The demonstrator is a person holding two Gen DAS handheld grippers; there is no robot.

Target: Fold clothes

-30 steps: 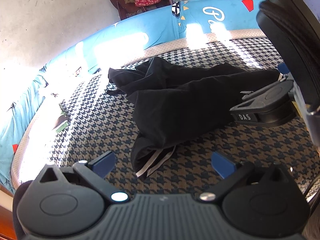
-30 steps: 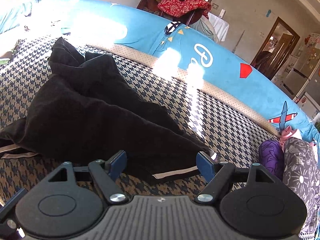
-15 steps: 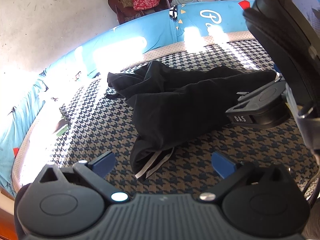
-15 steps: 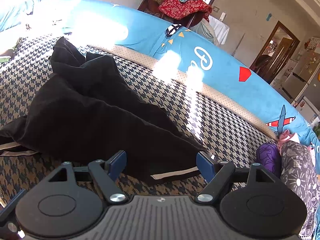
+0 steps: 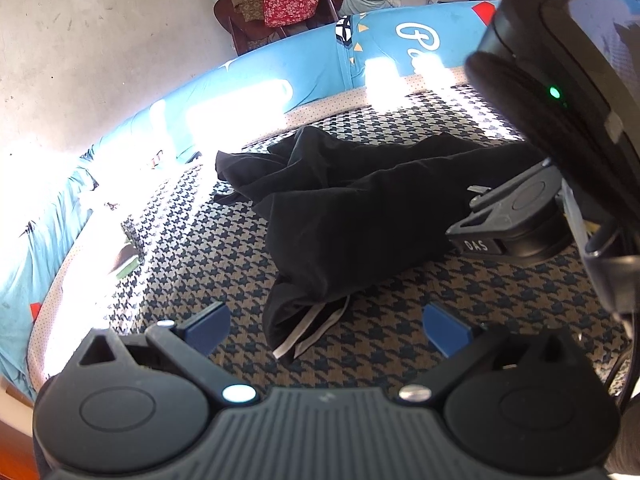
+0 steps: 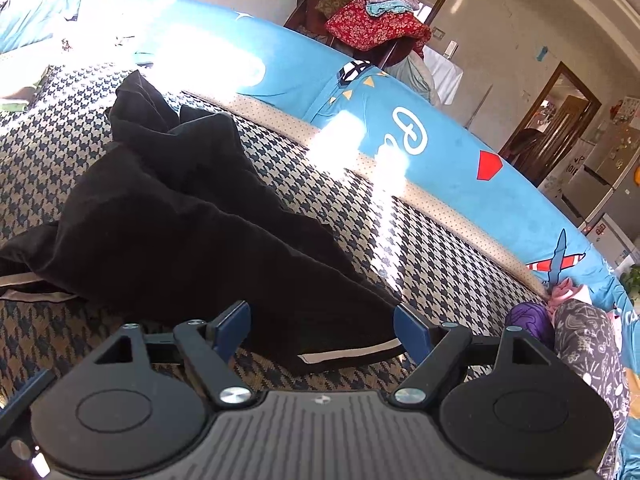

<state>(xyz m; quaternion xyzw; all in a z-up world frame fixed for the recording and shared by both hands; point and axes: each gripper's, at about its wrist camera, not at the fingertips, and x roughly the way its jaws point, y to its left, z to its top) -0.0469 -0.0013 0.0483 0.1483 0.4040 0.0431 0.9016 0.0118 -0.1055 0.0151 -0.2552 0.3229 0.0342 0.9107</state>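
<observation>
A pair of black trousers [image 5: 360,208] lies crumpled on a houndstooth-patterned bed cover [image 5: 460,304], its white-striped hems pointing toward the two grippers. The left gripper [image 5: 326,330] hovers wide apart just short of one hem, touching nothing. The right gripper [image 6: 322,330] has just been opening and stands wide astride the other hem [image 6: 348,354], its blue pads not pressing the cloth.

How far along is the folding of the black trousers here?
Barely started. Done: the black trousers lie on the checked bedcover, still rumpled. In hand: nothing; the left gripper and right gripper are open, each at a striped cuff. Left: grasping, straightening, every fold.
</observation>
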